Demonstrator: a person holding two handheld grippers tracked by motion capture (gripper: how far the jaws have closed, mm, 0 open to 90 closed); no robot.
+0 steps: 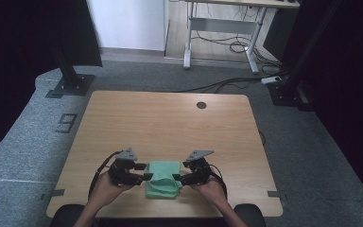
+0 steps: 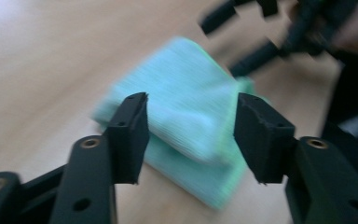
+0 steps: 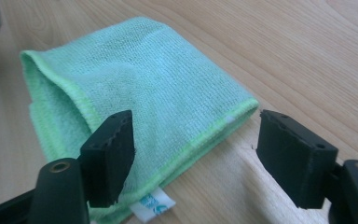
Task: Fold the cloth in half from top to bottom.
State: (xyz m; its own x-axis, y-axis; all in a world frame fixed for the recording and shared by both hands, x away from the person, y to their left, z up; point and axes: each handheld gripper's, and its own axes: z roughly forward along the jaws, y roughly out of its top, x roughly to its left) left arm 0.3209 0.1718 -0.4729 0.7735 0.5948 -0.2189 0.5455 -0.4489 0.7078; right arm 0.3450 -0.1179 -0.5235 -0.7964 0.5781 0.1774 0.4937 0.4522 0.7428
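A folded green microfibre cloth (image 1: 163, 179) lies on the wooden table (image 1: 170, 118) near its front edge. My left gripper (image 1: 145, 171) sits at the cloth's left side, and in the left gripper view it (image 2: 191, 130) stands open, with the cloth (image 2: 186, 98) lying beyond the gap between its jaws. My right gripper (image 1: 181, 172) is at the cloth's right side. In the right gripper view it (image 3: 196, 149) is open too; the cloth (image 3: 158, 84) lies under its left jaw, a white label (image 3: 154, 206) at the near corner. Neither gripper's pads press on the cloth.
A dark round cable hole (image 1: 201, 105) sits at the table's far edge. Black stand bases (image 1: 71, 85) rest on the grey carpet at back left and back right. The other gripper (image 2: 270, 42) shows blurred beyond the cloth.
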